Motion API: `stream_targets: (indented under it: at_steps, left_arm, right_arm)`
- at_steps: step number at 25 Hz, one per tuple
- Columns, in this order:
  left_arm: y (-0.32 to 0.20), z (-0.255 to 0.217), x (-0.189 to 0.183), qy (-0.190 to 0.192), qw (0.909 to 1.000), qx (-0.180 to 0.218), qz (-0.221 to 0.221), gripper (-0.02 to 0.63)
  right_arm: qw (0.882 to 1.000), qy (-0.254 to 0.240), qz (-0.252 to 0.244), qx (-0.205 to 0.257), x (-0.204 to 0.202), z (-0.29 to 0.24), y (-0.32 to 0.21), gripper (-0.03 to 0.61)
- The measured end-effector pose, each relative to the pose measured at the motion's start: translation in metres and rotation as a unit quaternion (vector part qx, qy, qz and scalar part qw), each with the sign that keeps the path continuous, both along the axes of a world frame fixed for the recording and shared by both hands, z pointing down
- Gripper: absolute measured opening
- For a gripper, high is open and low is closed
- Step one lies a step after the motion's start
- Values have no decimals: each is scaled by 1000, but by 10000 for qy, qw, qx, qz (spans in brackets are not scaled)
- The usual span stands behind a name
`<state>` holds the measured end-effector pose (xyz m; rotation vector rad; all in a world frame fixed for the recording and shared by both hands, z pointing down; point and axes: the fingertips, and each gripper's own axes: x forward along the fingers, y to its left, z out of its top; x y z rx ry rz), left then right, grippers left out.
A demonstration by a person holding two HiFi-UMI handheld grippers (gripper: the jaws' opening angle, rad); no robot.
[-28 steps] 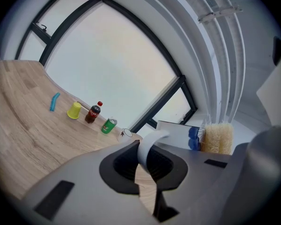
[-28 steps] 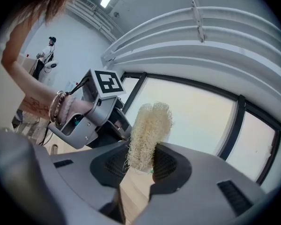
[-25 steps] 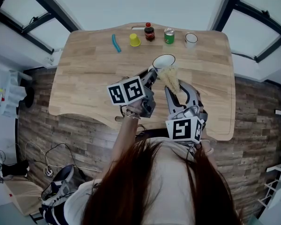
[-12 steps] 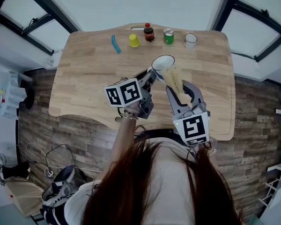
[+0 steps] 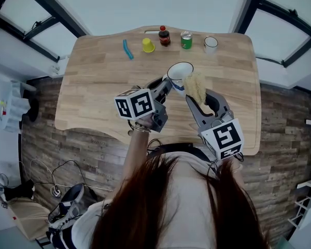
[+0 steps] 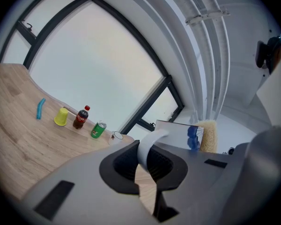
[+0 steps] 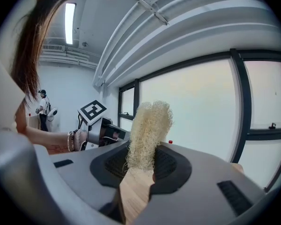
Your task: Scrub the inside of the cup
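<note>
Head view: left gripper (image 5: pixel 165 86) holds the cup (image 5: pixel 180 70) over mid table (image 5: pixel 93 87), scrubber (image 5: pixel 194 87) just beside its rim. Left gripper view: jaws shut on the cup's handle (image 6: pixel 147 146). Right gripper view: right gripper (image 7: pixel 140 168) squeezes the scrubber. Not scrubbing yet; next, prob. push it inside & rub.

A bright lab or test room rather than a home. A lone wooden worktop (image 5: pixel 93 87) stands on plank flooring (image 5: pixel 93 149). Tall dark-framed windows (image 5: pixel 20 7) are at 10 and 2 o'clock, and loose cables (image 5: pixel 56 190) trail at 8 o'clock.
</note>
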<state>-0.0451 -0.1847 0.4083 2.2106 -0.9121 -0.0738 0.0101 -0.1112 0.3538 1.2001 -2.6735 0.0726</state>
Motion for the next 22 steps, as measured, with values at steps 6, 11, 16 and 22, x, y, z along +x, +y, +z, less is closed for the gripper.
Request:
stream_targets:
  at_steps: [6, 11, 16, 22]
  left_arm:
    - [0, -2, -1, -47, 9999, 59, 95, 25]
    - [1, -4, 1, -72, 9998, 121, 159, 25]
    - [0, -6, 2, -56, 9996, 163, 240, 25]
    - [5, -8, 6, -42, 9989, 257, 398, 25]
  right_arm:
    - [9999, -58, 24, -88, 2, -1, -2, 121]
    - [9998, -100, 78, -125, 6, -2, -4, 121]
    - [9992, -298, 14, -249, 8, -2, -5, 121]
    - [9974, -535, -145, -451, 13, -2, -1, 121]
